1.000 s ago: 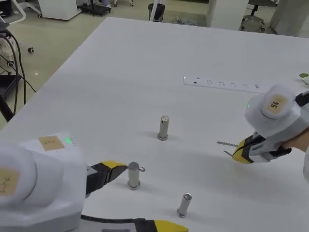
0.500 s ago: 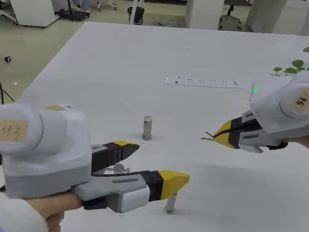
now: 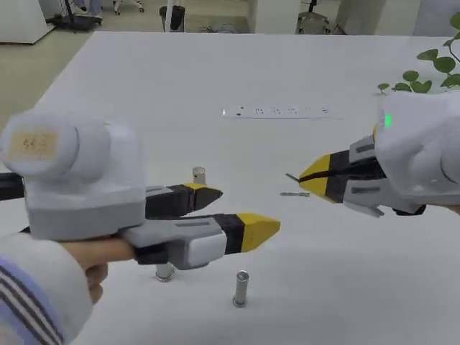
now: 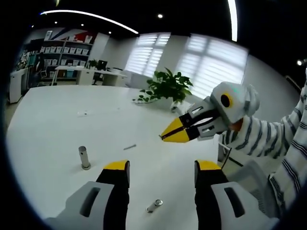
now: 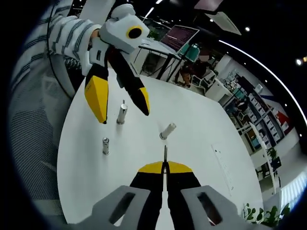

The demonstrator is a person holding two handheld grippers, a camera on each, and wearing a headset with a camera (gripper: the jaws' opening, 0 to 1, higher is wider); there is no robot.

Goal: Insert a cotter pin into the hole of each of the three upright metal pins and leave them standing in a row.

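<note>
Three short upright metal pins stand on the white table [image 3: 345, 287]: the far pin [image 3: 199, 175], the near pin [image 3: 241, 287], and a third pin [image 3: 164, 272] half hidden under my left gripper. My left gripper [image 3: 241, 210] hovers above them, open and holding nothing. My right gripper [image 3: 303, 177] is off to the right, shut on a thin cotter pin [image 5: 165, 155] that sticks out past its tips. In the right gripper view all three metal pins [image 5: 122, 113] [image 5: 105, 145] [image 5: 167, 130] lie ahead. Another cotter pin [image 3: 293, 194] lies loose on the table.
A white power strip [image 3: 280, 111] lies across the far part of the table. A green plant [image 3: 431, 68] stands at the far right edge. Chairs and desks stand on the floor beyond the table. A person's striped sleeve [image 3: 29, 302] is at the lower left.
My left gripper has lifted off the left metal pin and opened wide above the table. My right gripper has risen with the cotter pin. The head camera has shifted too.
</note>
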